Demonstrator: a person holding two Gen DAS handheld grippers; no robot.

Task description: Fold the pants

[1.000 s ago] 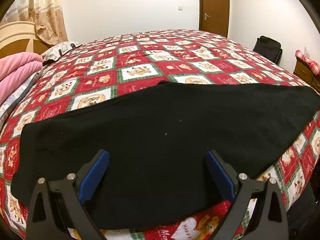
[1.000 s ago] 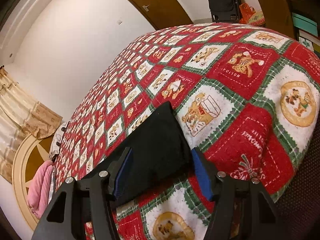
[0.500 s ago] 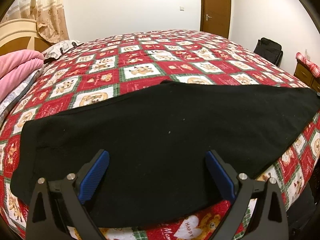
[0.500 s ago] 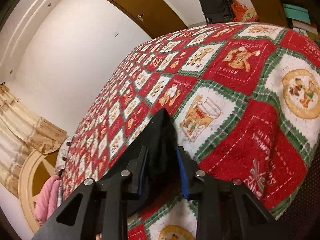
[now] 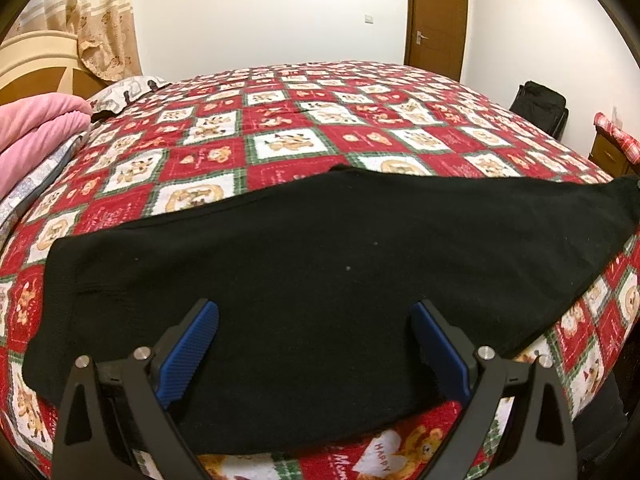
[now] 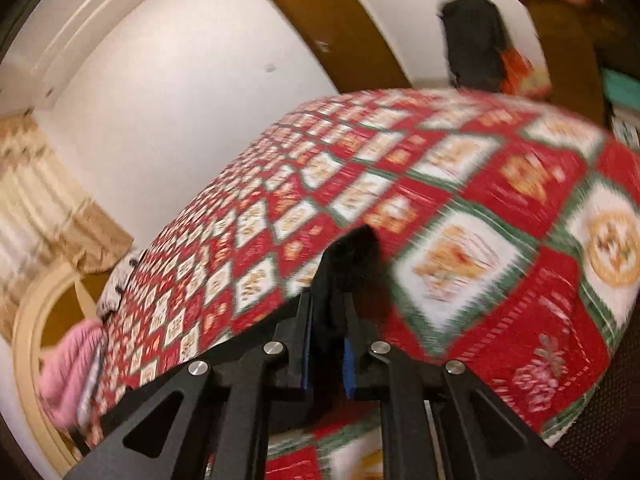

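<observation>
Pants [image 6: 352, 256] hem between right fingers [image 6: 304, 344]

Black fabric pants [image 5: 320, 248] are lying flat across the near part of the red-and-white patchwork bedspread [image 5: 328, 128], running left to right. Left gripper [image 5: 314, 344] is hovering over their near edge, jaws spread wide. Right gripper [image 6: 326, 336] is pinching the pants' right end. Pink folded blanket [image 5: 32, 128] is sitting far left; black suitcase [image 5: 540, 106] is standing beyond the bed's right side.
</observation>
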